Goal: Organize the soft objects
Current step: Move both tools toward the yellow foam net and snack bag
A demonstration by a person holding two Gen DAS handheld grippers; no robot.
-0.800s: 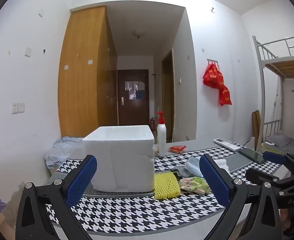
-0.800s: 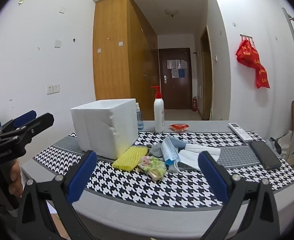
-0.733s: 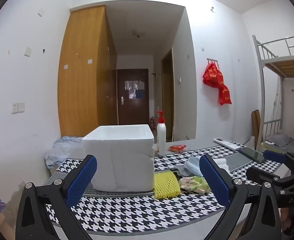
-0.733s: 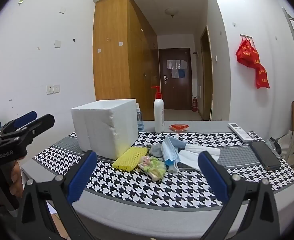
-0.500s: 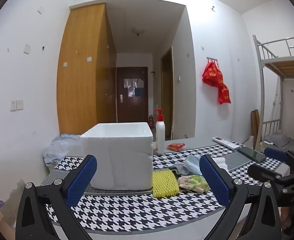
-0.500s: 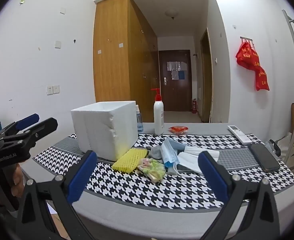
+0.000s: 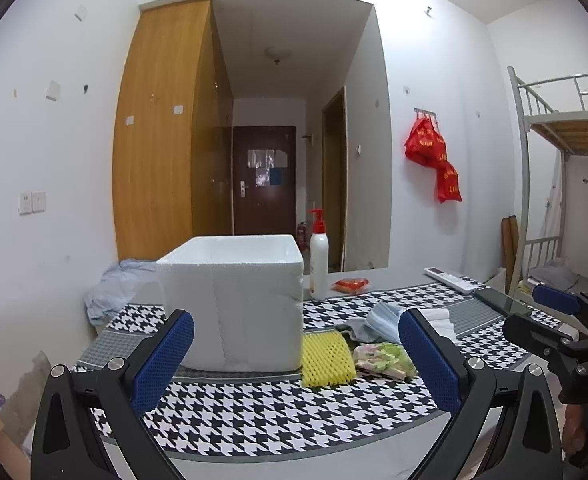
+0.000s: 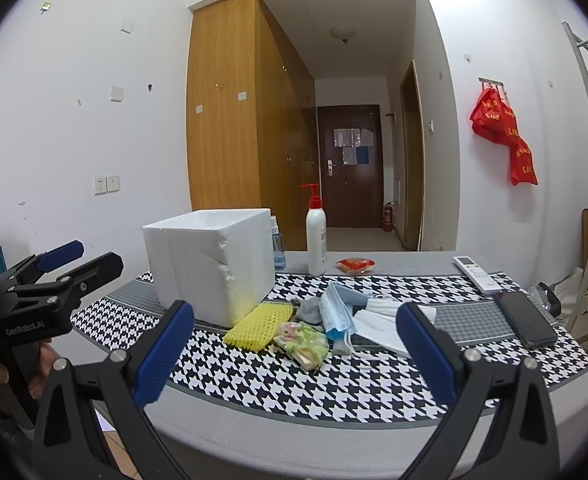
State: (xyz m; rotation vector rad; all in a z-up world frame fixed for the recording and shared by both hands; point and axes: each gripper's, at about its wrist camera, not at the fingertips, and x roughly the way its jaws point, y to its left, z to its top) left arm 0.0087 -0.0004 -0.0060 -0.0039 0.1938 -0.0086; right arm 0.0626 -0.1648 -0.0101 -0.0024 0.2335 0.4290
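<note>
Nearest, left gripper [image 7: 296,354] and right gripper [image 8: 294,344], both spread wide and empty, edged slightly closer toward the table [image 8: 374,424] over the last second; nothing picked up yet. Beyond, yellow foam net [image 8: 259,325] beside the foam box [image 8: 210,264], long axis running toward the box, among masks [image 8: 358,314].

This is a dormitory-style bedroom. A metal bunk bed [image 7: 566,120] with wooden slats stands at the right, and a tall wooden wardrobe [image 8: 230,120] lines the left wall. A short hallway leads to a dark entry door [image 8: 350,164] with a fire extinguisher [image 8: 388,218] beside it. Red bags [image 7: 434,160] hang from wall hooks, and a houndstooth cloth [image 8: 374,376] covers the table.
</note>
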